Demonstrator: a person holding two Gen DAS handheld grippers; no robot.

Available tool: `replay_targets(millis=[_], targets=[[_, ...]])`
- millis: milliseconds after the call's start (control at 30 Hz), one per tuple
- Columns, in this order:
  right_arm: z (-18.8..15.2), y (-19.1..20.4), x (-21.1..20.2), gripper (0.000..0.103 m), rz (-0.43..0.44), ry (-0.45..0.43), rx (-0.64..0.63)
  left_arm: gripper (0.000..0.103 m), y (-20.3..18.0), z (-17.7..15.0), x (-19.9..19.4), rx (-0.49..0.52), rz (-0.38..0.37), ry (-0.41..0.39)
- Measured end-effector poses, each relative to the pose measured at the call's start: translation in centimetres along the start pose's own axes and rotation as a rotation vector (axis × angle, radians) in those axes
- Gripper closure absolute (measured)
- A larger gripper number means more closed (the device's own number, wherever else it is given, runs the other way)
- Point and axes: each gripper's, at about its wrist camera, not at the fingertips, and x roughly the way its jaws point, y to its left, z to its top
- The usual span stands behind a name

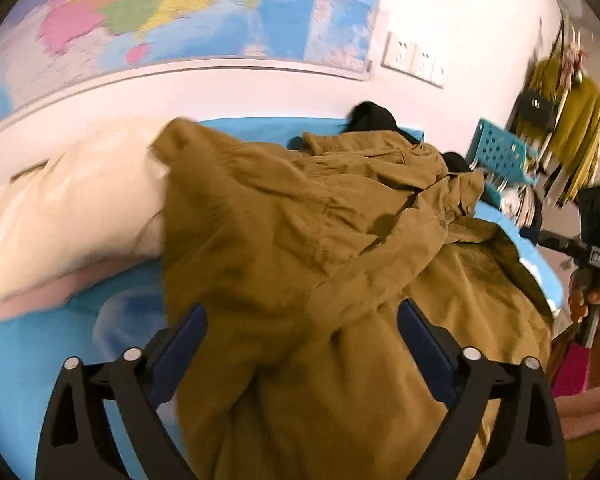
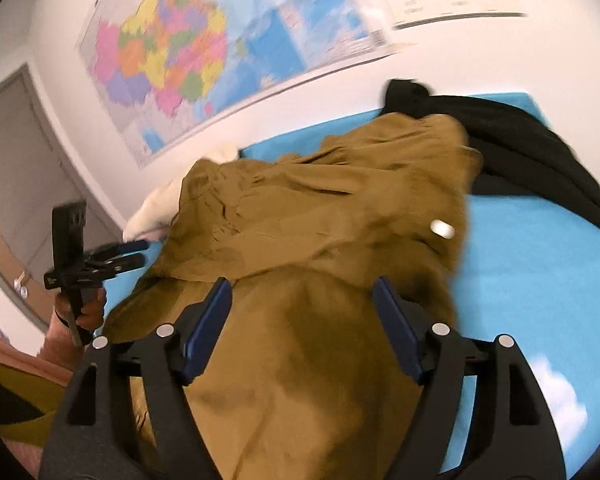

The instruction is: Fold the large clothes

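Directly between the spread fingers of the left gripper (image 1: 302, 332) lies the tan coat (image 1: 320, 240), rumpled and creased; both jaws stand wide apart, gripping nothing. Right gripper (image 2: 302, 316) is likewise wide open over the same coat, which extends ahead of it. Underneath is a blue bed sheet (image 2: 540, 264). Ahead of the coat lies a black garment (image 2: 512, 140); a colored wall map (image 2: 188, 60) hangs beyond.

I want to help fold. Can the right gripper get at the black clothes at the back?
Probably not straight away. The right gripper is open over the brown coat, which is heaped between it and the black clothes. The blue sheet beside the coat looks bare, so going round that side might work.
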Motion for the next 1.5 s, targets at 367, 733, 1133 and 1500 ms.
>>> replay_targets(millis=[367,733,1133,1500], targets=[[-9.0,-3.8,-4.2,0.020,0.028,0.054,0.203,0.009,5.4,-6.4,-3.1,-0.180,-0.014,0.088],[-10.5,-2.6,-3.6,0.029,0.166,0.046,0.202,0.007,3.0,-11.0,-3.4,-0.183,-0.202,0.157],[-10.8,-1.9,-3.0,0.052,0.228,0.066,0.185,0.039,1.2,-11.2,-2.1,-0.225,-0.298,0.170],[-7.7,-0.4,-10.8,0.099,0.370,-0.190,0.145,0.093,1.9,-9.4,-5.6,-0.310,-0.390,0.077]])
